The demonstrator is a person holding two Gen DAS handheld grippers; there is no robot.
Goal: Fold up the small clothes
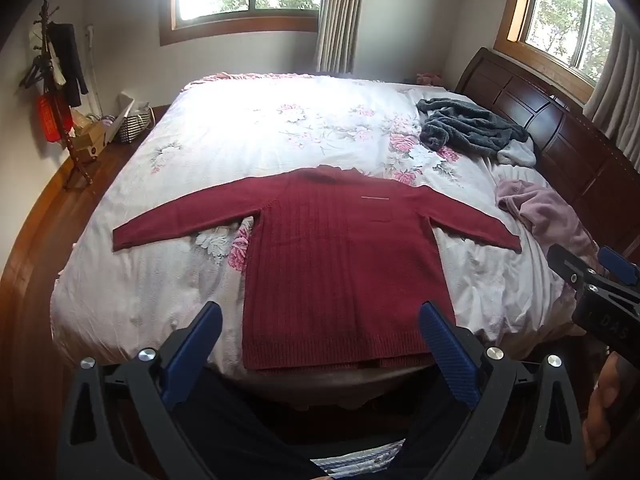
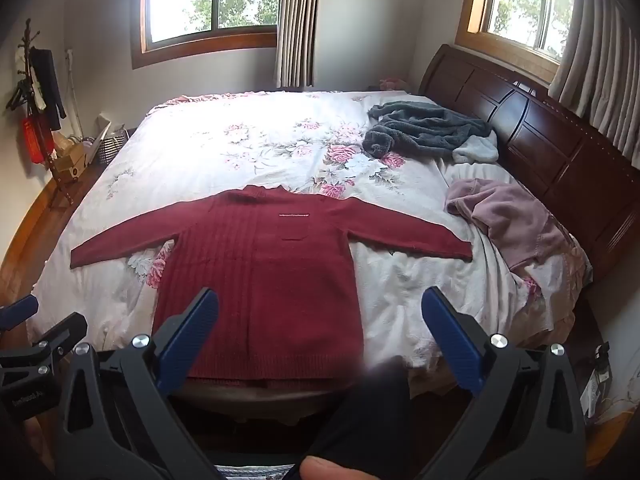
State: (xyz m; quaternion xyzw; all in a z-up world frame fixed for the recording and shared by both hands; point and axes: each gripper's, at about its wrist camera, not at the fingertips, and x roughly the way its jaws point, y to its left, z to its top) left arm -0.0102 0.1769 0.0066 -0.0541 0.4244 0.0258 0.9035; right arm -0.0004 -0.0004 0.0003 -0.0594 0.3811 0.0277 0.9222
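Currently, task's thing: dark red knit sweater [image 1: 340, 264], spread flat and front-up on the bed [image 1: 132, 300], sleeves out to both sides, hem at the bed's near edge.
Handling: soft, limp, fairly thick ribbed knit; likely light, grippy rather than slippery, prone to sag and stretch if lifted by one point.
Where to take hold: probably at a cuff or shoulder seam, pinching the whole thickness, to bring a sleeve across the body.
Left gripper [image 1: 320, 344]: released, jaws spread wide, holding nothing, hovering over the sweater's hem without touching it.
Right gripper [image 2: 320, 340]: likewise spread wide and empty, over the hem's right corner, clear of the cloth.
Other clothes: grey fleecy garment [image 2: 424, 128] and mauve garment [image 2: 508, 220] crumpled beyond the sweater's right sleeve, toward the wooden headboard [image 2: 560, 152].
Progress: folding apparently not begun.
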